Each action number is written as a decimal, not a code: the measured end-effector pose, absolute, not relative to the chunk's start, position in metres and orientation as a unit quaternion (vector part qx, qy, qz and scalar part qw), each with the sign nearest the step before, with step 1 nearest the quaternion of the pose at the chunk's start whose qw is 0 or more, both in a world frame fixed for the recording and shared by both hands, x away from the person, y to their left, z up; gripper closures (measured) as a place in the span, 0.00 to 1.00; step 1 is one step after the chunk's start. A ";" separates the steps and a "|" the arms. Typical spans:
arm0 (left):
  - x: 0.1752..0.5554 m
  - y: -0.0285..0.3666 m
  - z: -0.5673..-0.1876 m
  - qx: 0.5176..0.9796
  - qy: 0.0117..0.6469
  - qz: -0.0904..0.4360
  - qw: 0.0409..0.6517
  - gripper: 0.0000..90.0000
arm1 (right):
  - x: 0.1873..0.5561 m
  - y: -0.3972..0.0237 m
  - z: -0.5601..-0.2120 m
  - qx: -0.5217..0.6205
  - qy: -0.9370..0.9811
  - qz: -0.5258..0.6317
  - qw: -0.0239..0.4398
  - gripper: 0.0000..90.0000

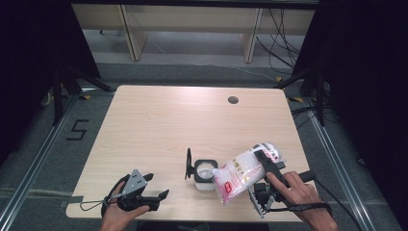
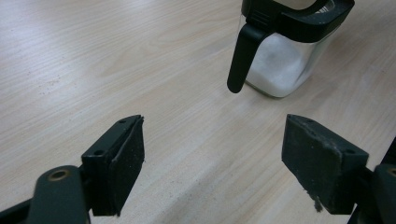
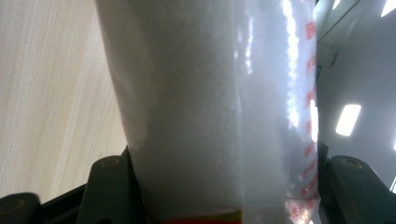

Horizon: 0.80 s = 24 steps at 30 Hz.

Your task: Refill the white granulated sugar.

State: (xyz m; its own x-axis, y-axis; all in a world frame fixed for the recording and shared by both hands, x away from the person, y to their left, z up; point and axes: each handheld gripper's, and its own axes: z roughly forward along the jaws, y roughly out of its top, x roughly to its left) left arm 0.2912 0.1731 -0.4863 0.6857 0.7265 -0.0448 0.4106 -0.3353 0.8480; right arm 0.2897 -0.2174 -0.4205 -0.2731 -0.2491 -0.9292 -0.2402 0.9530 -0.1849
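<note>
R gripper (image 1: 268, 166) has its jaws clamped on a clear plastic bag (image 1: 243, 173) full of white grains, one jaw each side of the bag's body. In the right gripper view the bag (image 3: 210, 107) packs the whole gap btwn the two black jaws, pads pressed against the film. Bag is tilted, its lower end down-left of the jaws, sitting right at the mouth of a small glass jar (image 1: 204, 172). Upper end sticks out past the jaws, up and to the right.

Writing: red label patch near the bag's lower end in the high view, w/ white marks too small to read. Red characters run along the bag's edge by the R-hand jaw in the right gripper view; blurred, can't read. No brand legible. Floor left of the bench has a black "5" (image 1: 77, 129) marked on it.

Jar has a black collar, a flip lid (image 1: 188, 164) standing open on its left side, and white grains inside. In the left gripper view the jar (image 2: 280, 60) is ahead of the jaws, nearer the right-hand one, well apart from both.

L gripper (image 1: 153, 186) rests low near the bench (image 1: 159, 120) front edge, jaws spread wide, nothing btwn them, bare wood under the gap. Jar lies off to its right.
</note>
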 end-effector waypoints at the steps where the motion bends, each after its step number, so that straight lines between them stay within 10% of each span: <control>1: 0.292 0.173 -0.487 0.795 0.355 0.174 0.460 0.23 | 0.291 -0.216 -0.419 -0.173 0.795 -0.009 0.582 0.47; 24: 0.291 0.174 -0.486 0.794 0.357 0.175 0.460 0.23 | 0.294 -0.216 -0.419 -0.177 0.796 -0.007 0.579 0.47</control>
